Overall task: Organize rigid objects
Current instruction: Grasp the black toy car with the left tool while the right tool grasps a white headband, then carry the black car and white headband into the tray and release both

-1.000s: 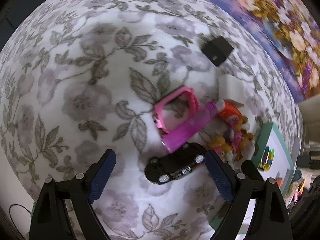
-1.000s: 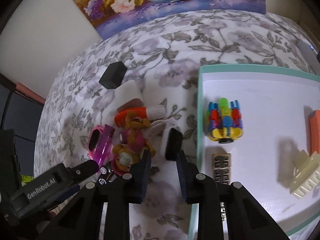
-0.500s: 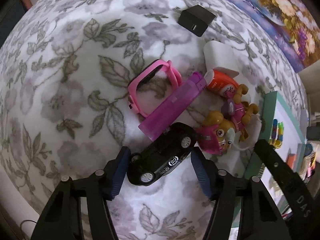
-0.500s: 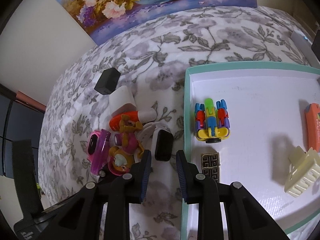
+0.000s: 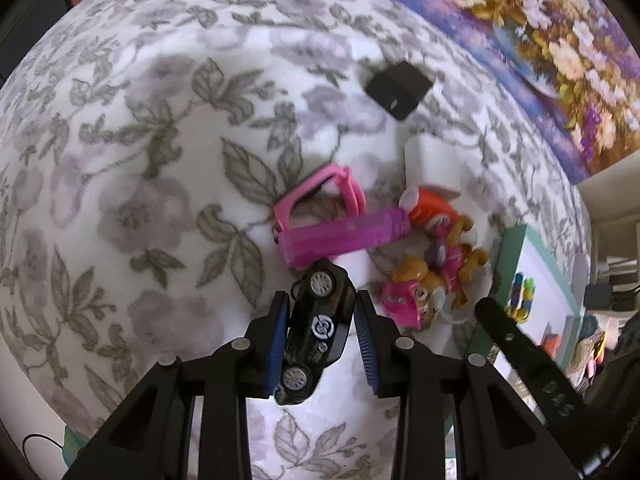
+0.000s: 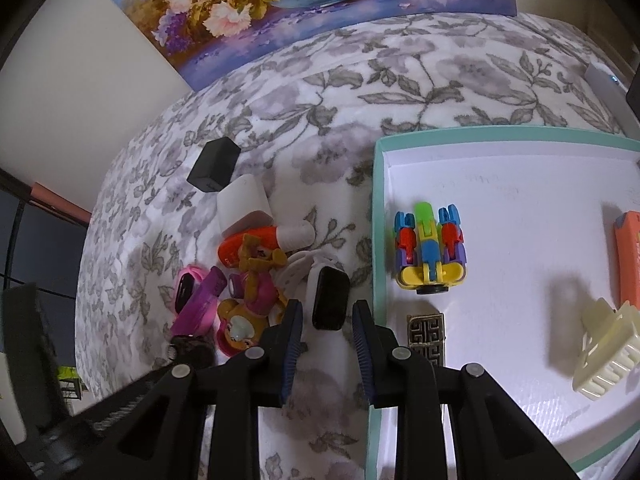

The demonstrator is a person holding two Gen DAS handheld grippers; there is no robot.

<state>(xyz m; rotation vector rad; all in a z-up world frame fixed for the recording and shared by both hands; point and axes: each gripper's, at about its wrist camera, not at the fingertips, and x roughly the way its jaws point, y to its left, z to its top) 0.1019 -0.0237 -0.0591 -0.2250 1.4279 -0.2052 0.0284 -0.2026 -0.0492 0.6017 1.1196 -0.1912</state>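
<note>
My left gripper [image 5: 322,332] is shut on a black toy car [image 5: 318,330], held tilted between the blue pads just above the floral cloth. Beyond it lie a pink watch [image 5: 320,196], a magenta tube [image 5: 344,236], an orange bottle [image 5: 434,214] and a pup figure [image 5: 424,288]. My right gripper [image 6: 326,334] is open, its fingers either side of a white smartwatch with a black screen [image 6: 329,298]. The teal-rimmed white tray [image 6: 376,216] to the right holds a colourful block toy [image 6: 430,254], a patterned tile [image 6: 426,338], a cream clip [image 6: 604,354] and an orange item [image 6: 630,256].
A black cube [image 6: 214,164] and a white box [image 6: 242,200] lie behind the toy pile. A flower painting [image 6: 304,4] leans on the wall at the back. The cloth-covered table's left edge [image 6: 86,248] drops off beside dark furniture.
My left gripper closed on the black car and lifted it, turning it lengthwise. My right gripper moved forward so the smartwatch now sits between its fingers.
</note>
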